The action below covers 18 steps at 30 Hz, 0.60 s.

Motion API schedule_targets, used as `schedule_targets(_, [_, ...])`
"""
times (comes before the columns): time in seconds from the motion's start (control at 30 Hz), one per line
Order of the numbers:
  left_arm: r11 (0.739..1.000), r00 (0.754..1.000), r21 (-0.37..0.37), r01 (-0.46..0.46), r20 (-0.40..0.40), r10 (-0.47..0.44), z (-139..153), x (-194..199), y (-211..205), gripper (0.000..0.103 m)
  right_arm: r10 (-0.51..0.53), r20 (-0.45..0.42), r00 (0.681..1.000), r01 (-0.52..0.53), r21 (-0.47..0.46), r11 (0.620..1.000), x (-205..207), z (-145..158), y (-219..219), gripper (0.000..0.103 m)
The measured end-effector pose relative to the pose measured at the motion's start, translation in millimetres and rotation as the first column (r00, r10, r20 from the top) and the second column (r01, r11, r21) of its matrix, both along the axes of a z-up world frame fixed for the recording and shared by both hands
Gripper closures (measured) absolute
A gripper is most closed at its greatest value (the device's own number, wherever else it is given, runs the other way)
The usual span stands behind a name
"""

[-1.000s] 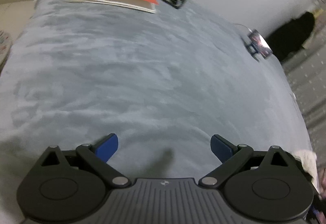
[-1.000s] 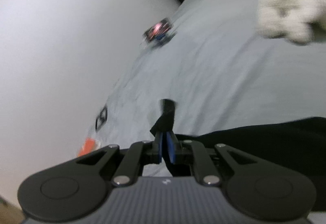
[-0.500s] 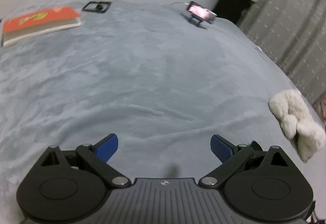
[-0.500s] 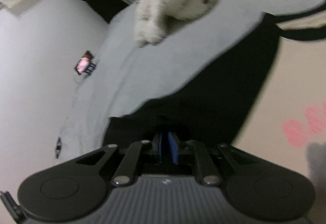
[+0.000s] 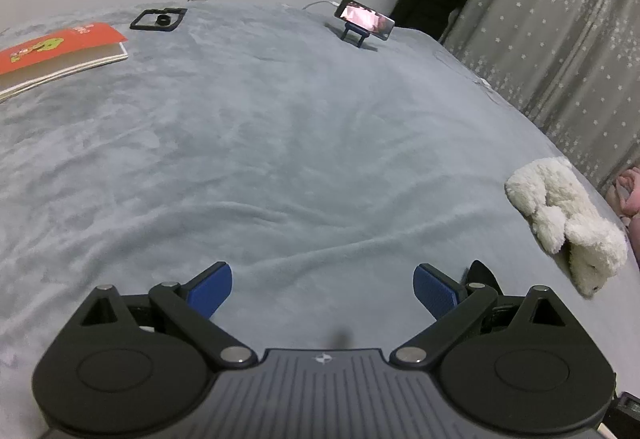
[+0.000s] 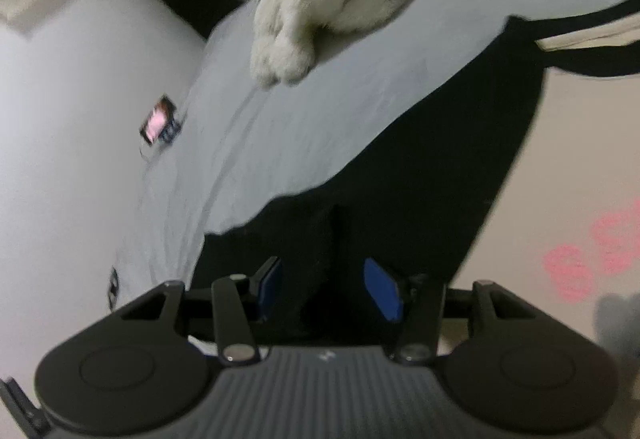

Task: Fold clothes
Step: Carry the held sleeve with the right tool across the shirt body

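Letting go, my right gripper (image 6: 328,289) has just been parting its jaws over the black garment (image 6: 420,167) lying near me on the grey blanket (image 5: 280,143); my left gripper (image 5: 322,289) gapes empty. Soft, limp cloth: I'd pinch an edge. Its shape is cut off.

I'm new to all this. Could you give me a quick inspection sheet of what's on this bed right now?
Surface: grey plush blanket, lightly wrinkled.
Job's things: black garment with beige panel and pink lettering, lying at the blanket's edge.
Clutter: white plush toy; red-covered book; black square frame; phone on a blue stand.
Grippers: left gripper open, empty; right gripper has just been opening over the garment, pads clear.
Cables: white cable at the phone.
Surroundings: star-patterned grey curtain, pale wall.
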<state>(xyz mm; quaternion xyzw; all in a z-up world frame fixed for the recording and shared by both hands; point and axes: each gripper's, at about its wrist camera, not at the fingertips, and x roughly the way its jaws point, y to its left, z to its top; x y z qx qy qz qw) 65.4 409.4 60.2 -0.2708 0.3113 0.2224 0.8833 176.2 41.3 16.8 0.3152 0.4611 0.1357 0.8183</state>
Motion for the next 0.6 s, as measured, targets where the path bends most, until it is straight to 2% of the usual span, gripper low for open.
schedule_targets(0.13, [1.000, 1.000, 0.008, 0.009, -0.006, -0.009, -0.9, 2.2, -3.0, 0.006, 0.043, 0.011, 0.999, -0.042, -0.084, 0.996, -0.1, 0.3, 20.2, 0.056])
schedule_targets(0.17, [1.000, 1.000, 0.008, 0.011, -0.006, -0.011, -0.8, 2.6, -3.5, 0.006, 0.051, 0.014, 0.999, -0.049, -0.102, 0.994, -0.4, 0.7, 24.6, 0.059])
schedule_targets(0.2, [1.000, 1.000, 0.011, 0.015, -0.006, -0.015, -0.5, 3.1, -4.6, 0.006, 0.052, 0.019, 0.998, -0.050, -0.111, 0.993, -1.0, 1.9, 27.2, 0.064])
schedule_targets(0.23, [1.000, 1.000, 0.016, 0.021, -0.006, -0.021, -0.1, 3.5, -6.1, 0.006, 0.057, 0.022, 0.998, -0.054, -0.117, 0.992, 0.0, 2.7, 29.7, 0.079])
schedule_targets(0.27, [0.999, 1.000, 0.022, 0.026, -0.006, -0.026, 0.4, 3.8, -7.7, 0.006, 0.064, 0.021, 0.998, -0.061, -0.118, 0.991, 1.4, 2.9, 32.0, 0.087])
schedule_targets(0.43, [0.999, 0.999, 0.033, 0.041, -0.008, -0.041, 0.8, 5.5, -11.8, 0.006, 0.087, 0.048, 0.995, -0.080, -0.138, 0.987, -1.2, 8.2, 37.4, 0.091])
schedule_targets(0.6, [0.998, 0.999, 0.032, 0.045, -0.013, -0.044, 0.2, 6.5, -11.7, 0.006, 0.058, 0.062, 0.996, -0.052, -0.104, 0.993, -2.5, 13.9, 27.9, 0.092])
